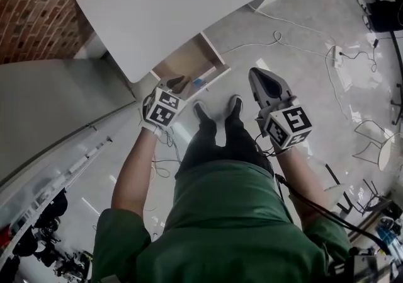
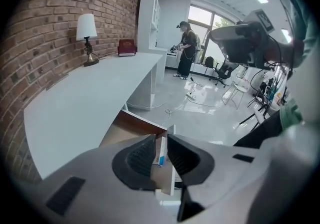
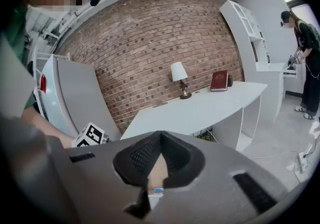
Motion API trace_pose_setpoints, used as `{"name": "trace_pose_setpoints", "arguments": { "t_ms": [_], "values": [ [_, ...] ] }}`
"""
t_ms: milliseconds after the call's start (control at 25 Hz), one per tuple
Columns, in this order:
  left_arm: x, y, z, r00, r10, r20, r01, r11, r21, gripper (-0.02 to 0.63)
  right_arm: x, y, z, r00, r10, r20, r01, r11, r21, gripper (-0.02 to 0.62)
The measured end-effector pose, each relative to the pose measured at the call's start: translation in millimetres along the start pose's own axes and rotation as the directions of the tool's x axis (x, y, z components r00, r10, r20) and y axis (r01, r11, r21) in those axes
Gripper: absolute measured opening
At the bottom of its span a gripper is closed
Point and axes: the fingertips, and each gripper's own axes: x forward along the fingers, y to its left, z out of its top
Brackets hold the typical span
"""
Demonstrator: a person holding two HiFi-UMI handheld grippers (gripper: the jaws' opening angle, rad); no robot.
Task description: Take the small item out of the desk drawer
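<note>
Green shirt (image 1: 233, 212): one, filling the lower head view.
Left gripper (image 2: 161, 139): first of two; jaws parted by a narrow slit, clamping nothing, held at the drawer.
Drawer (image 1: 189, 61): one, standing open beneath the white desk (image 1: 189, 4).
Small item (image 2: 161, 154): one, white with a blue end, lay inside the drawer; long axis ran away from the left gripper, blue end nearer; mostly hidden by the jaws.
Right gripper (image 3: 160, 135): second of two; jaw tips pressed together, empty.
</note>
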Motion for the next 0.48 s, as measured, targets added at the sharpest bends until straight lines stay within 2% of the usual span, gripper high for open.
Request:
{"name": "trace_pose_setpoints", "arguments": {
  "t_ms": [280, 480],
  "values": [
    [46.7, 19.5, -30.2, 0.993, 0.011, -0.114, -0.009, 1.000, 0.012, 0.064, 7.3, -33.6, -33.8, 0.999, -0.007, -0.052, 0.010, 0.999, 0.050, 0.003],
    [75.4, 17.1, -58.0, 0.982, -0.022, -0.185, 0.025, 1.000, 0.012, 0.081, 7.3, -49.4, -56.5, 0.996, -0.015, -0.093, 0.022, 0.997, 0.080, 0.003]
  ]
}}
